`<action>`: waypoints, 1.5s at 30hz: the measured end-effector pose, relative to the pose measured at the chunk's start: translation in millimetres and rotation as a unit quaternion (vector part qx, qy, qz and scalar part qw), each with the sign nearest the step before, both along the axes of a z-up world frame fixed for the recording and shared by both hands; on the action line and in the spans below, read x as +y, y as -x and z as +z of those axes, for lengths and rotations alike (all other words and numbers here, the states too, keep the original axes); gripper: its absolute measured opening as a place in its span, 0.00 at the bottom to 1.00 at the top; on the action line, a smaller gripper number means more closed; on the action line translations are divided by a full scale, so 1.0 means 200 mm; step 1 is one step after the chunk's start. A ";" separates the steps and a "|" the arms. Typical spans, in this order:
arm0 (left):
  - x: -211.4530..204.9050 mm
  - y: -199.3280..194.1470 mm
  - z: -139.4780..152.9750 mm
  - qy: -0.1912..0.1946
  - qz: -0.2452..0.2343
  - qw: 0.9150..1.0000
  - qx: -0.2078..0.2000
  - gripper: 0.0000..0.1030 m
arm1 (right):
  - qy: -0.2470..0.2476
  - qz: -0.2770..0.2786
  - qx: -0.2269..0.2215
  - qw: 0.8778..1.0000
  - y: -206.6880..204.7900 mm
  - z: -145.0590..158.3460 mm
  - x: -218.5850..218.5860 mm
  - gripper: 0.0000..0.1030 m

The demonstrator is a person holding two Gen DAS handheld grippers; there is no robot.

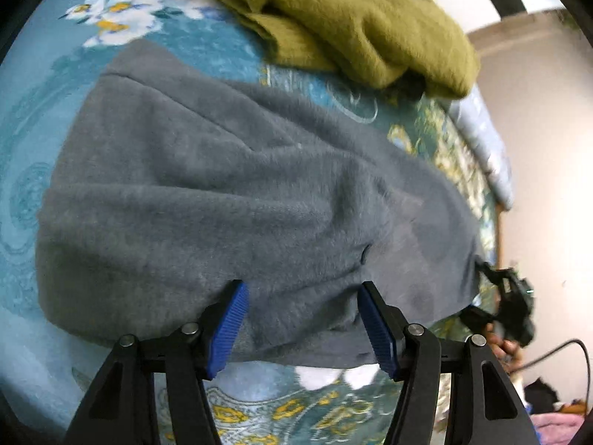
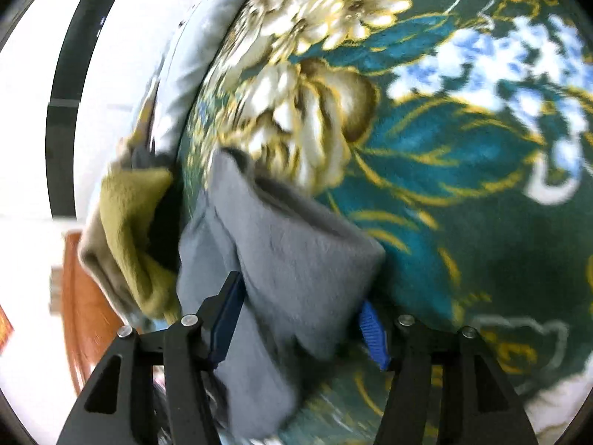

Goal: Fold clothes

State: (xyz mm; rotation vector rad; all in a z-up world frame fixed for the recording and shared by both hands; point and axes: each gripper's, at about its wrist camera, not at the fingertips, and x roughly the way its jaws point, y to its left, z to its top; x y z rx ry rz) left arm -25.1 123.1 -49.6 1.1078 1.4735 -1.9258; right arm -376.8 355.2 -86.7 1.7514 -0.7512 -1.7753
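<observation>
A grey fleece garment (image 1: 222,200) lies spread on the teal floral blanket (image 1: 33,118). My left gripper (image 1: 300,289) is open, its blue pads (image 1: 229,326) wide apart with the garment's near edge lying between them. In the right wrist view my right gripper (image 2: 300,296) is also open, with a folded end of the grey garment (image 2: 289,256) lying between its blue pads (image 2: 372,328). The right gripper also shows in the left wrist view (image 1: 507,307) at the garment's far right corner.
An olive green garment (image 1: 367,26) lies bunched at the blanket's far edge; it also shows in the right wrist view (image 2: 137,230). A pale pillow (image 1: 485,148) lies along the bed's right side. A wooden bed frame (image 2: 81,304) and white wall lie beyond.
</observation>
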 end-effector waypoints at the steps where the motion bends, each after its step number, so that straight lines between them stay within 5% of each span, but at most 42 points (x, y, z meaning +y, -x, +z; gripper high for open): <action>1: -0.02 -0.05 0.01 -0.008 0.021 1.000 0.018 0.64 | 0.002 -0.016 -0.006 1.000 0.02 0.00 -0.01 0.60; 4: -0.07 -0.19 0.04 -0.031 0.082 0.994 0.070 0.64 | -0.011 -0.047 -0.015 0.999 0.04 0.02 -0.03 0.52; 6: -0.11 -0.30 0.05 -0.038 0.127 0.987 0.096 0.64 | -0.034 -0.037 0.001 0.999 0.03 0.09 -0.08 0.26; 11: -0.17 -0.55 0.10 -0.039 0.216 0.966 0.138 0.64 | -0.028 0.050 0.112 0.992 -0.06 0.48 -0.29 0.19; 15: -0.21 -0.67 0.13 -0.037 0.248 0.954 0.163 0.64 | -0.007 0.177 0.236 0.955 -0.32 0.90 -0.60 0.18; 20: -0.25 -0.69 0.11 -0.038 0.263 0.945 0.193 0.64 | 0.043 0.318 0.302 0.898 -0.81 1.17 -0.98 0.18; 23: -0.23 -0.79 0.15 -0.034 0.283 0.934 0.215 0.64 | 0.049 0.393 0.304 0.867 -1.14 1.11 -1.22 0.18; 27: -0.24 -0.94 0.12 -0.045 0.333 0.906 0.256 0.64 | -0.005 0.470 0.295 0.832 -1.48 0.86 -1.47 0.19; 31: -0.25 -1.01 0.08 -0.056 0.359 0.894 0.263 0.66 | -0.070 0.526 0.296 0.794 -1.67 0.61 -1.55 0.19; 35: -0.27 -1.00 0.05 -0.064 0.356 0.897 0.254 0.67 | -0.093 0.553 0.318 0.764 -1.76 0.52 -1.55 0.27; 40: -0.28 -0.96 0.03 -0.075 0.340 0.906 0.240 0.67 | -0.047 0.614 0.306 0.726 -1.82 0.57 -1.54 0.47; 43: -0.28 -0.92 0.03 -0.076 0.325 0.915 0.226 0.68 | -0.048 0.604 0.330 0.724 -1.75 0.61 -1.45 0.47; 45: -0.28 -0.88 0.03 -0.074 0.308 0.924 0.212 0.68 | -0.056 0.581 0.332 0.741 -1.64 0.63 -1.40 0.48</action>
